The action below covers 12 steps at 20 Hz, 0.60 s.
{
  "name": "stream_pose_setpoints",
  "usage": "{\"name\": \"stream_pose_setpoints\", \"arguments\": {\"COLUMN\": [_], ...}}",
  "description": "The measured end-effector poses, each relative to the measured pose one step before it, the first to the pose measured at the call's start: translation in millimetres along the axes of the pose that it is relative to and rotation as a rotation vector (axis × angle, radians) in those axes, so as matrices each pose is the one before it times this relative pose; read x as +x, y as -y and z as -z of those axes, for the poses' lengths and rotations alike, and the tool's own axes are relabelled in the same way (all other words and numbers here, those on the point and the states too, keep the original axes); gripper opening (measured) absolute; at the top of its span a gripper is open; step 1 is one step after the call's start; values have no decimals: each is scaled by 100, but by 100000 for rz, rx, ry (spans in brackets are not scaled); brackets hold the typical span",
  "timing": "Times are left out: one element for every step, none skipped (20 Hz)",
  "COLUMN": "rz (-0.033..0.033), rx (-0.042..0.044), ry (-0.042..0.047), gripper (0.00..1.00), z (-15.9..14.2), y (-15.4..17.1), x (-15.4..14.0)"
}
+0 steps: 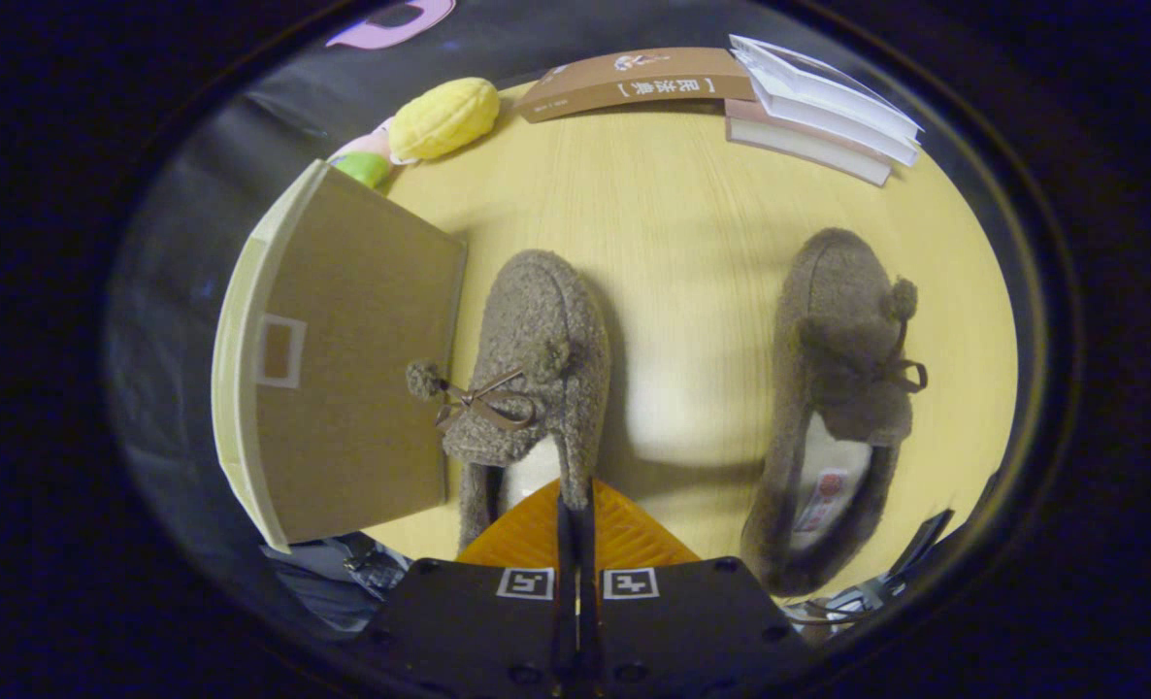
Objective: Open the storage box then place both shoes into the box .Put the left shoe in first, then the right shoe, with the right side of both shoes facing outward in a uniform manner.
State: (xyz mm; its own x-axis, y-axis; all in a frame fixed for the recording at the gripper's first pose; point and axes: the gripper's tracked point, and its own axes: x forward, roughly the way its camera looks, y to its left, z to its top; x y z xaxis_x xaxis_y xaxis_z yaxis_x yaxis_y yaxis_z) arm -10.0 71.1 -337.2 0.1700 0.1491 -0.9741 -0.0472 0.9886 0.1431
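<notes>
A: Just ahead of the fingertips, the gripper (575,505) sits at the heel end of the left-hand shoe (535,374). Fingers drawn together, only a thin slit between them, and the shoe's right collar wall appears to sit in that slit. Judged clamped on the collar, both sides pressing.

B: Axis of that shoe?

A: Runs straight away from the gripper, heel nearest, toe far. In line w/ the fingers, no skew to speak of. Bow and pompom hang off its side twd the box.

B: Box posn?

A: Storage box (343,359) lies just beside that shoe, on the side away from the other shoe. Its near edge almost touches the pompom. Brown panel w/ a small window faces up; pale side wall shows along the far edge. Whether the lid is off or on, cannot tell from here.

B: Second shoe?

A: Other shoe (842,398) well apart on the opp. side, roughly parallel, heel also near. Untouched on the table (673,214).

B: Key relation for next move?

A: Box is sideways of the held shoe, not ahead. Judgement: needs a lift then a lateral carry plus a roll to turn the right side outward.
</notes>
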Motion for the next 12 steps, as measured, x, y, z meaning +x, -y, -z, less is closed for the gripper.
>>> {"name": "stream_pose_setpoints", "arguments": {"rz": [-2330,-2575,-2740,-2866,-2819,-2564,-2256,-2380,-2259,-2852,-3441,-4210], "rx": [1709,1663,2060,2327,2415,1668,996,780,126,88,14,-246], "ry": [616,348,572,608,725,734,1423,1689,1163,1122,772,240], "gripper": [5,5,5,5,5,5,5,5,5,5,5,5], "z": [-99,-35,-138,-140,-214,-179,-366,-434,-404,-487,-416,-200], "y": [-573,-597,-674,-704,-766,-763,-845,-1008,-1089,-1476,-1640,-1947], "x": [-641,-668,-836,-738,-827,-927,-968,-930,-758,-522,-681,-490]}}
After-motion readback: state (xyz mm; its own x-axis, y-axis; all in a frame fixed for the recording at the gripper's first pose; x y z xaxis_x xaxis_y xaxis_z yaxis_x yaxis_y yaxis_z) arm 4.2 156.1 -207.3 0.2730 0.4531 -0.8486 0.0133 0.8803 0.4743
